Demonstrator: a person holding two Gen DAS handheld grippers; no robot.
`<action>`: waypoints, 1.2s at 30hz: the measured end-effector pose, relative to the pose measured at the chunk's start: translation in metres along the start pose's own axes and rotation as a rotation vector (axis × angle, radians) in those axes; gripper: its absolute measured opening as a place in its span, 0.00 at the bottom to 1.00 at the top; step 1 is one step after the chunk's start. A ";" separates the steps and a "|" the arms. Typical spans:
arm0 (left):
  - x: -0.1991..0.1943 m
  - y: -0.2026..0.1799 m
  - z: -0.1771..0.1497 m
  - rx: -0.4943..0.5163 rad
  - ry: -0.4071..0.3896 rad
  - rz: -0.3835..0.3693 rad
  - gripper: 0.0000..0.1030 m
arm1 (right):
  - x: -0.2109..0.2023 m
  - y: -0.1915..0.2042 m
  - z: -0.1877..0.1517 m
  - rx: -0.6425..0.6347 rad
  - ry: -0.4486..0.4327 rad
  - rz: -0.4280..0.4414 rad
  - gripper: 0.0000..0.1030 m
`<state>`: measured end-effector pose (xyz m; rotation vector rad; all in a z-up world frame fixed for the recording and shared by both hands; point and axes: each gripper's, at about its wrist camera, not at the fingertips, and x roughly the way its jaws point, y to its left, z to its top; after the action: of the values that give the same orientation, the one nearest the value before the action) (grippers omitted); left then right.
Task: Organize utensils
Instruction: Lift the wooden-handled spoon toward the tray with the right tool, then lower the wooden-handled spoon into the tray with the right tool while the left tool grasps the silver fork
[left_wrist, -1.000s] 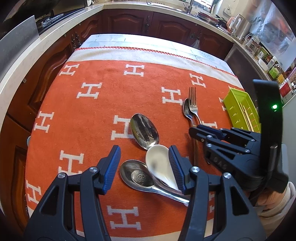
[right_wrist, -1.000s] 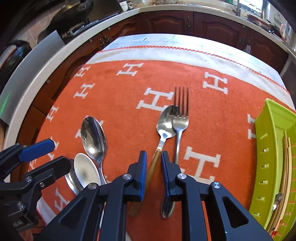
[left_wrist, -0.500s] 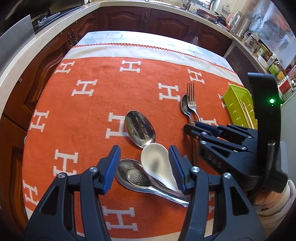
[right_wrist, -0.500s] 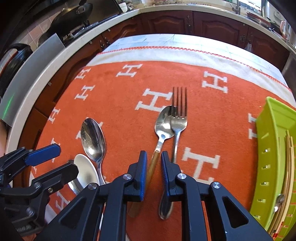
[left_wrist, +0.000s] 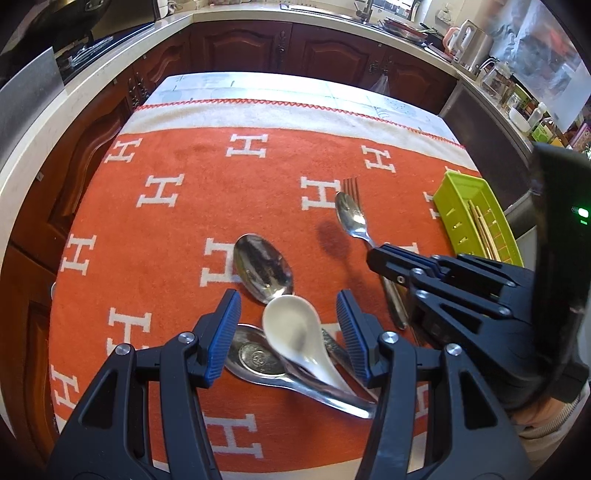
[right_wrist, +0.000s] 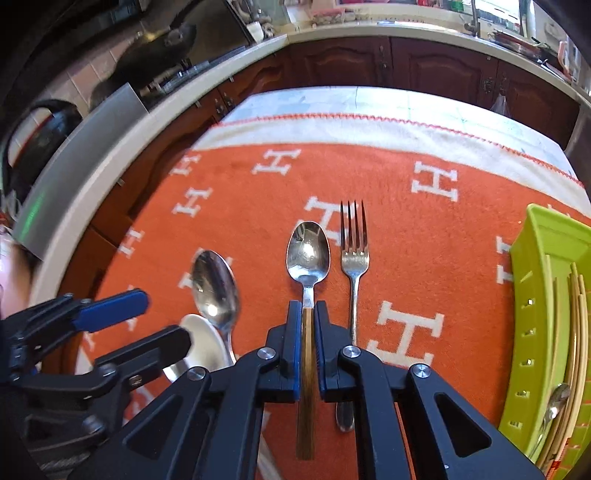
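Right gripper (right_wrist: 307, 325) clenched on wooden-handled spoon (right_wrist: 308, 254), gripped at handle, bowl pointing forward, apparently lifted off cloth for carrying. Left gripper (left_wrist: 288, 328) spread wide over white ceramic spoon (left_wrist: 295, 332), which lies across metal ladle spoon (left_wrist: 258, 356), likely next pick. Beyond: large metal spoon (left_wrist: 263, 267), fork (right_wrist: 354, 254) flat on orange cloth (left_wrist: 184, 221). Far right: green tray (right_wrist: 535, 306) holding chopsticks (right_wrist: 576, 332), probable destination.

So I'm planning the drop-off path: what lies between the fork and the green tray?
Nothing but bare orange cloth between the fork and the green tray; the right wrist view shows it best.
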<state>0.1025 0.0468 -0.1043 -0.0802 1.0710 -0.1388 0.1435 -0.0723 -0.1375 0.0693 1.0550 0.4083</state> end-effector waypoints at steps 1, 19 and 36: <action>-0.001 -0.003 0.002 0.006 -0.001 -0.002 0.49 | -0.007 -0.001 -0.001 0.003 -0.012 0.003 0.06; 0.050 -0.076 0.038 0.000 0.124 -0.085 0.49 | -0.133 -0.113 -0.039 0.209 -0.207 -0.147 0.06; 0.113 -0.108 0.049 -0.019 0.173 0.114 0.47 | -0.118 -0.183 -0.071 0.305 -0.161 -0.249 0.06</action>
<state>0.1912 -0.0770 -0.1648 -0.0240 1.2467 -0.0325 0.0866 -0.2936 -0.1202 0.2356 0.9461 0.0135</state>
